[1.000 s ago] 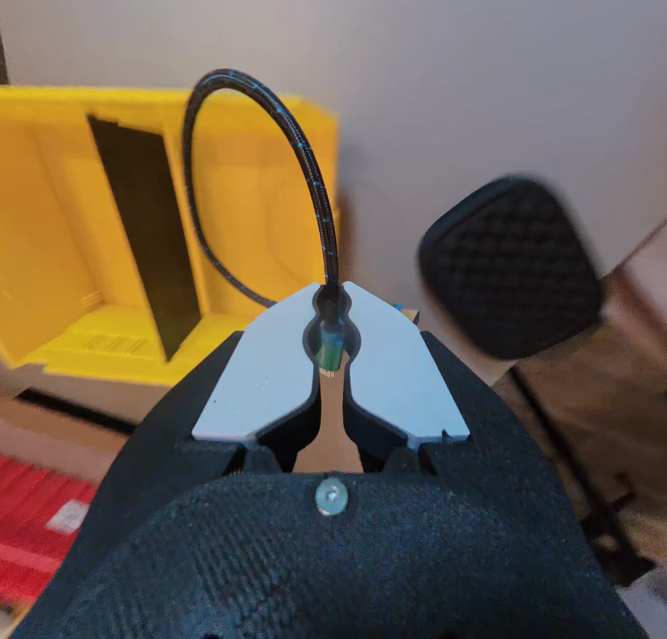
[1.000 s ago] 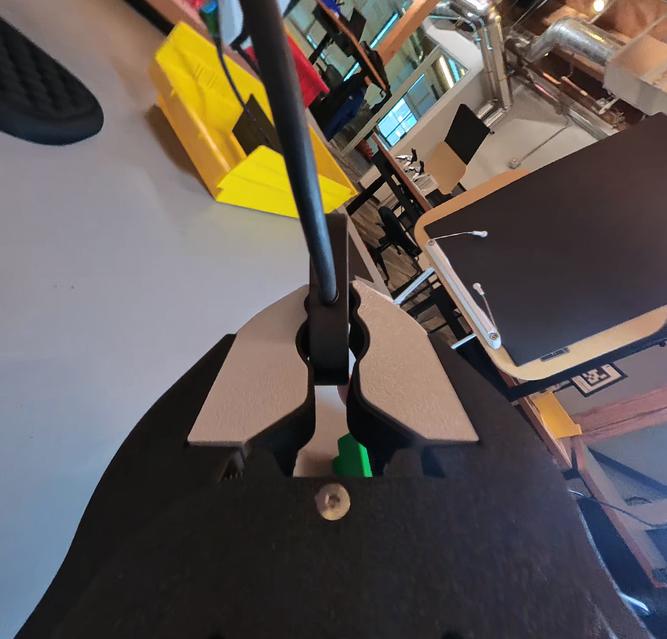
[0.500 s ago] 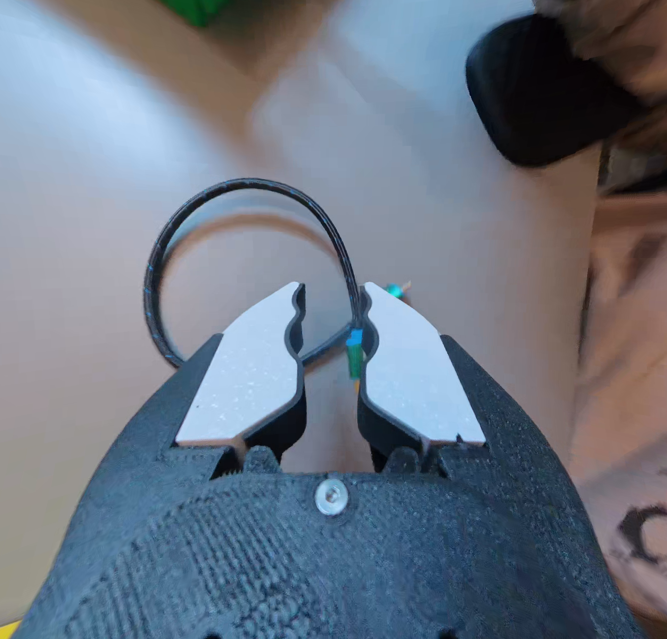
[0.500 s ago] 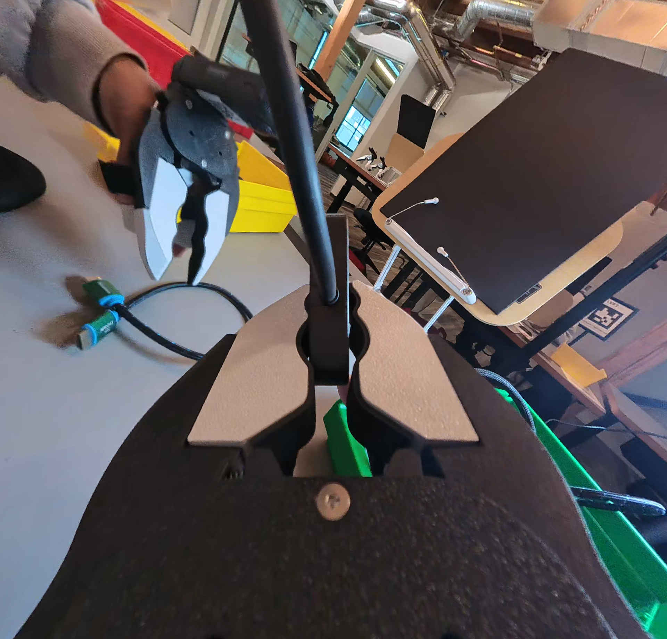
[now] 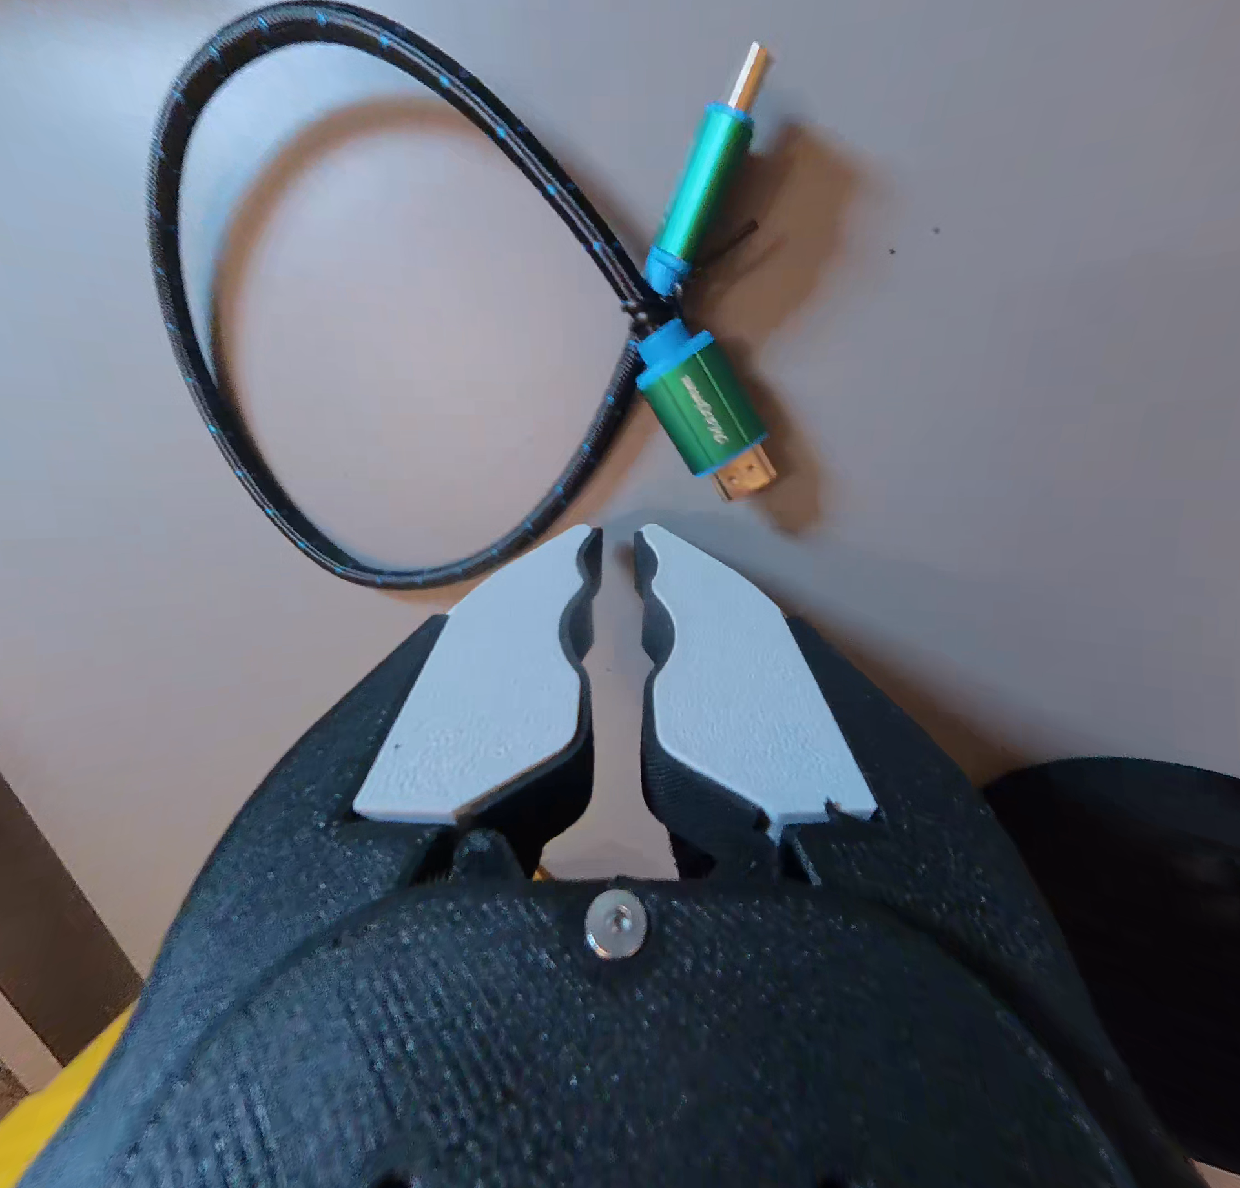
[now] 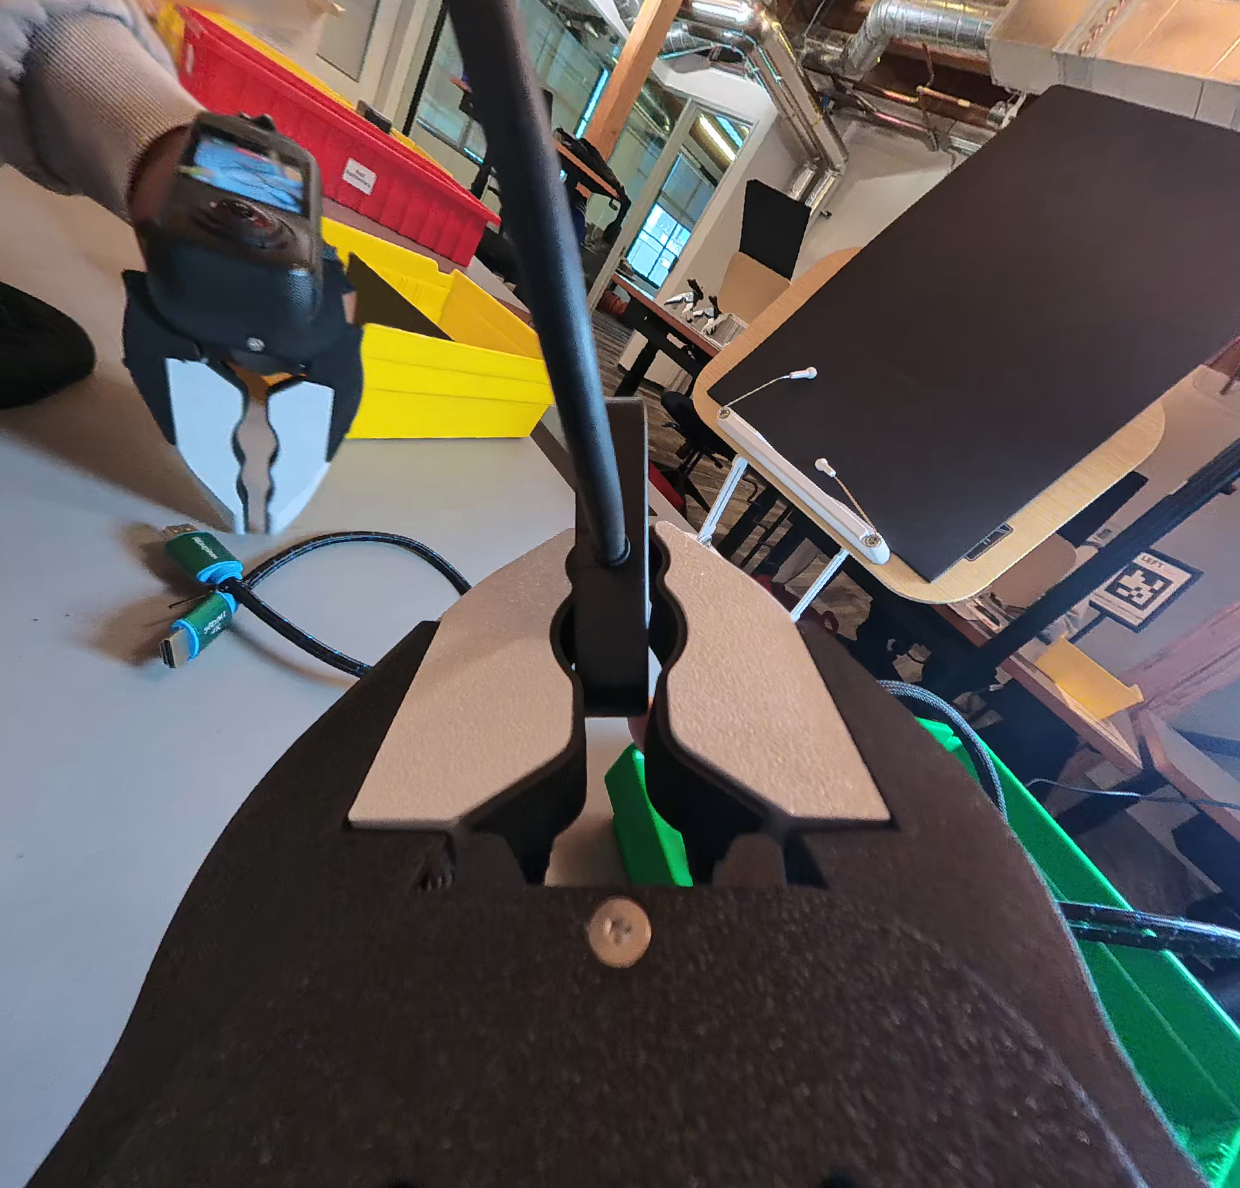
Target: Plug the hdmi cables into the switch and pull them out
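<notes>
Clamping a black connector body [image 6: 607,632] between the pads of the right gripper [image 6: 614,552], with its stiff black cable [image 6: 530,217] rising up and away out of the top of the view — held high off the table, probably to keep that plug ready and clear of the surface. Tilted steeply, so that the wrist view looks along the grey tabletop [image 6: 134,787] toward the room beyond, a green bin [image 6: 1107,954] low to the right. Hovering just above the table further left, the left gripper [image 5: 617,538], nose-down in a hand with a grey sleeve, fingers nearly together with only a narrow slit between them and nothing in it. Lying loose just beyond those tips, the braided black-and-blue HDMI cable [image 5: 201,364] curled in one loop, tied near its ends so that both green plugs [image 5: 704,418] sit close together, one flat, one on edge — set down there, judging by the empty jaws, as a cable finished with or awaiting its turn. Beyond, a yellow bin [image 6: 443,378] and a red bin [image 6: 335,149]; a black pad [image 5: 1127,954] beside the left gripper. No switch visible in either view.
</notes>
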The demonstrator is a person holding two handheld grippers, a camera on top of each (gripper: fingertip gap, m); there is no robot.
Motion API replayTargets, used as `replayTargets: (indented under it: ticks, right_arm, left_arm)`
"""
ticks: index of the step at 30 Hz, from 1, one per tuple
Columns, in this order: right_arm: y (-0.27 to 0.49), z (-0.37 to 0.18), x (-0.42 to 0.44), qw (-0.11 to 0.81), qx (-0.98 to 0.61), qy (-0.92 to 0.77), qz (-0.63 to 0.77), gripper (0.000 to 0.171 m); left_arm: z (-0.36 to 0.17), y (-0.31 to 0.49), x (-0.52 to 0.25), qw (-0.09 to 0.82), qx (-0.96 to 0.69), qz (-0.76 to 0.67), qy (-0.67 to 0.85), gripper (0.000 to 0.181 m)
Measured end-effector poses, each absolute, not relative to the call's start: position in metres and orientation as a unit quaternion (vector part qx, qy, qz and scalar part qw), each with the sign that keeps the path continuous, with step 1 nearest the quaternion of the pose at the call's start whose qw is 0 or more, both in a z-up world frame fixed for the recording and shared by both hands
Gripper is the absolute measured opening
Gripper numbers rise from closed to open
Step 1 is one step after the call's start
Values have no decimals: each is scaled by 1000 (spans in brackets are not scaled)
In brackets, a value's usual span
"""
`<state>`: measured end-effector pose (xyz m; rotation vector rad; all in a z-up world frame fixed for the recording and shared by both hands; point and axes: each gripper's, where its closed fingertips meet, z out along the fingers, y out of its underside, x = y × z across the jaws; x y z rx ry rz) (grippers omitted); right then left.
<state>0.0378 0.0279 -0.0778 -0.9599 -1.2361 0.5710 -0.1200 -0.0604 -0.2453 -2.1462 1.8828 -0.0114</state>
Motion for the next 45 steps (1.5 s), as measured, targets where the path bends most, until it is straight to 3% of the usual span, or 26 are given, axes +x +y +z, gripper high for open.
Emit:
replayTargets:
  ticks: [2, 7, 10, 13, 17, 20, 24, 31, 37, 41, 45]
  right_arm:
    - [29, -77, 38, 672, -429, -545, 259, 15]
    - [29, -76, 36, 669, -433, -536, 277, 15]
    - [30, -77, 37, 669, -437, -535, 275, 15]
    - [32, -78, 39, 670, -439, -534, 271, 15]
    - [35, -82, 40, 666, -444, -537, 268, 15]
    - [35, -81, 40, 666, -442, -536, 270, 14]
    - [34, -79, 40, 666, -441, -532, 280, 14]
    - [34, -82, 38, 664, -448, -531, 276, 14]
    - [36, -90, 36, 658, -451, -541, 268, 14]
    - [31, -97, 33, 658, -435, -566, 240, 15]
    - [25, -114, 24, 660, -395, -616, 172, 15]
  left_arm:
    - [-244, -71, -125, 139, -746, 2, 652, 8]
    - [-232, -55, -116, 212, -675, 54, 704, 34]
    - [-240, -39, -116, 205, -634, 90, 740, 32]
    - [-246, -43, -113, 171, -653, 40, 737, 9]
    - [-246, -61, -121, 95, -760, -10, 642, 10]
    - [-236, -85, -109, 100, -810, -92, 571, 13]
    - [-212, -98, -89, 170, -807, -150, 545, 25]
    - [-236, -81, -66, 198, -825, -175, 500, 45]
    - [-246, -61, -64, 229, -832, -155, 481, 29]
    - [-236, -24, -84, 340, -796, -2, 501, 14]
    - [-205, -2, -96, 419, -757, 93, 493, 14]
